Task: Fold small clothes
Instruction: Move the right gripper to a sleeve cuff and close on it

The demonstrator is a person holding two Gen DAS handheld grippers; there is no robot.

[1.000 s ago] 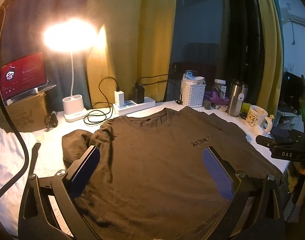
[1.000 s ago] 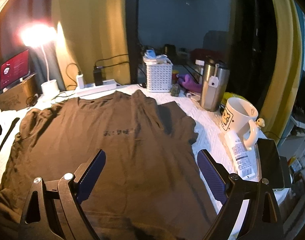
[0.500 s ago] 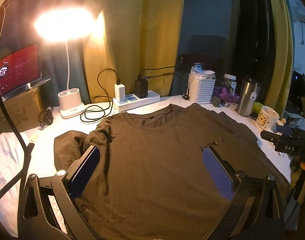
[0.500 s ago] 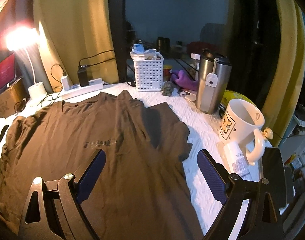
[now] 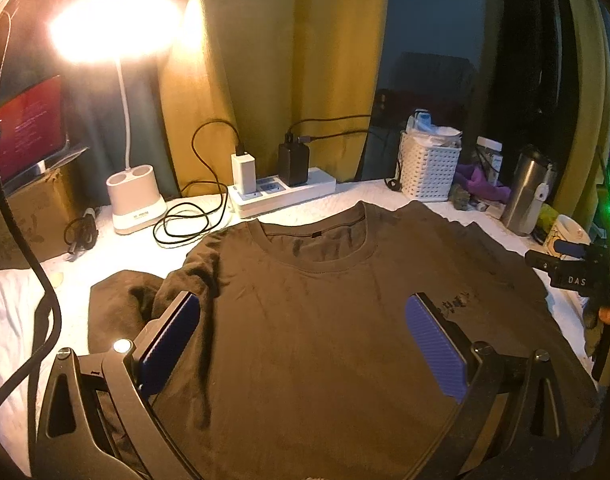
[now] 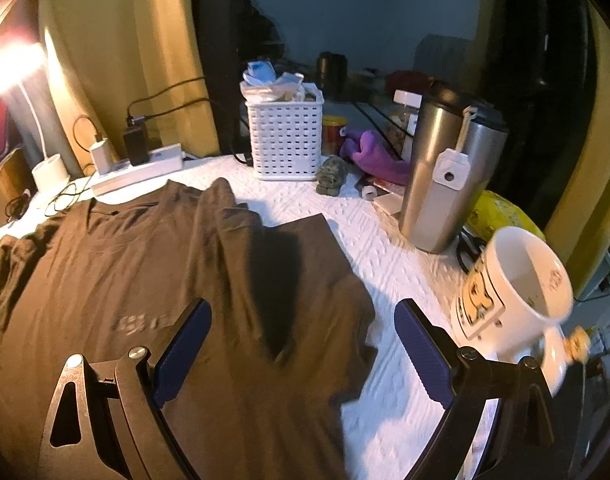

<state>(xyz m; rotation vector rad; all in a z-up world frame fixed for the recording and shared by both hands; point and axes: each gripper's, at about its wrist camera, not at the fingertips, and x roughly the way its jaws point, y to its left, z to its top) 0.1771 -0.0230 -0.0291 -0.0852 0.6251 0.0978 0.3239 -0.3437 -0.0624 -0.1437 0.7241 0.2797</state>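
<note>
T-shirt (image 5: 325, 320), dark brown, short-sleeved, lies front-up on the white textured table cover (image 6: 385, 240), collar toward the window, small chest print legible. Condition: spread roughly flat; no fold made in the body. The sleeve on the left side (image 5: 121, 296) is bunched and rucked at the shoulder. The sleeve on the right side (image 6: 305, 248) lies out flat, with a raised ridge of cloth running down from the shoulder beside it. Judgement: the task is at its start; smoothing, both sleeve folds and the body folds all remain.

Left gripper (image 5: 301, 340): jaws wide open, holding nothing, poised above the chest area of the garment; contact with the cloth cannot be determined.

Right gripper (image 6: 303, 344): jaws wide open, empty, positioned over the right edge of the shirt, one finger above cloth, the other above bare table cover.

Surroundings, right side: a white mug (image 6: 513, 292) stands just beside the right gripper's outer finger; a steel tumbler (image 6: 445, 176) stands near the right sleeve. Both are a likely knock hazard during any outward sweep. At the rear: a white perforated basket (image 6: 285, 140), a power strip (image 5: 281, 194) with chargers plugged in, and a coiled black cable (image 5: 189, 220) close to the collar. A lit desk lamp (image 5: 135, 196) stands rear-left, well apart from the garment. The left sleeve has free table cover around it.
</note>
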